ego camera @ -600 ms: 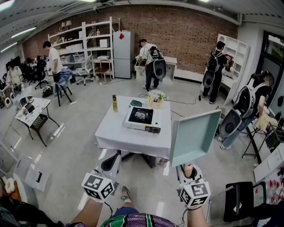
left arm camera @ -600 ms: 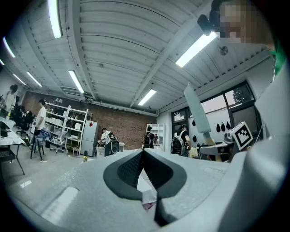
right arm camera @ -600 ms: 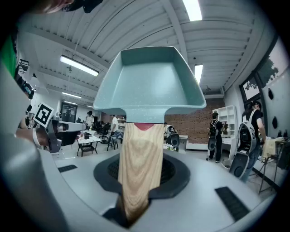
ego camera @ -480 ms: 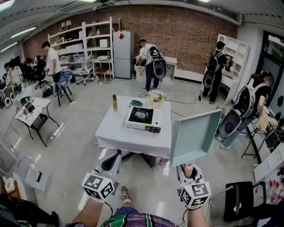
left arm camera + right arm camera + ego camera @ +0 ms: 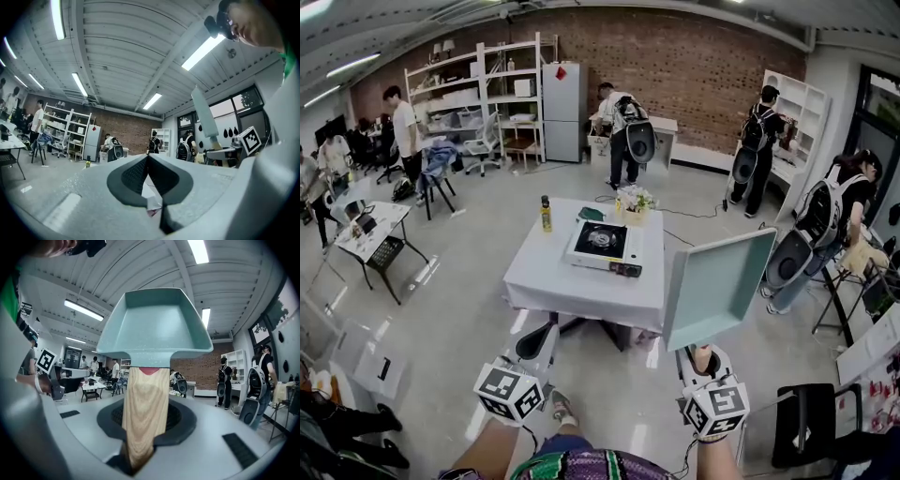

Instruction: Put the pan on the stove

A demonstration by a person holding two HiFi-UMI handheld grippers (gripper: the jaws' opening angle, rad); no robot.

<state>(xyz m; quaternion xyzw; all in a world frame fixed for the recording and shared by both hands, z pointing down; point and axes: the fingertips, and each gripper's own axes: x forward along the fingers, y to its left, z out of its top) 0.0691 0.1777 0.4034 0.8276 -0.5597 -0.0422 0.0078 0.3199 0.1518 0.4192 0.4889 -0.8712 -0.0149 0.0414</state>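
A square teal pan (image 5: 717, 291) with a wooden handle (image 5: 143, 413) stands upright in front of me, hollow side facing me in the right gripper view (image 5: 154, 324). My right gripper (image 5: 701, 361) is shut on the handle, low at the right, short of the table. The portable gas stove (image 5: 603, 246) sits on the white-clothed table (image 5: 572, 291), ahead and to the left of the pan. My left gripper (image 5: 534, 345) is low at the left, its jaws shut with nothing between them (image 5: 147, 161).
On the table's far side stand a yellow bottle (image 5: 547, 215), a small green thing (image 5: 590, 215) and a flower pot (image 5: 632, 202). A black chair (image 5: 811, 422) is at my right. A desk (image 5: 366, 234) stands left. Several people move about beyond the table.
The view has shifted a little toward the table. The pan has drifted slightly right in the right gripper's grip. People in the background have moved.
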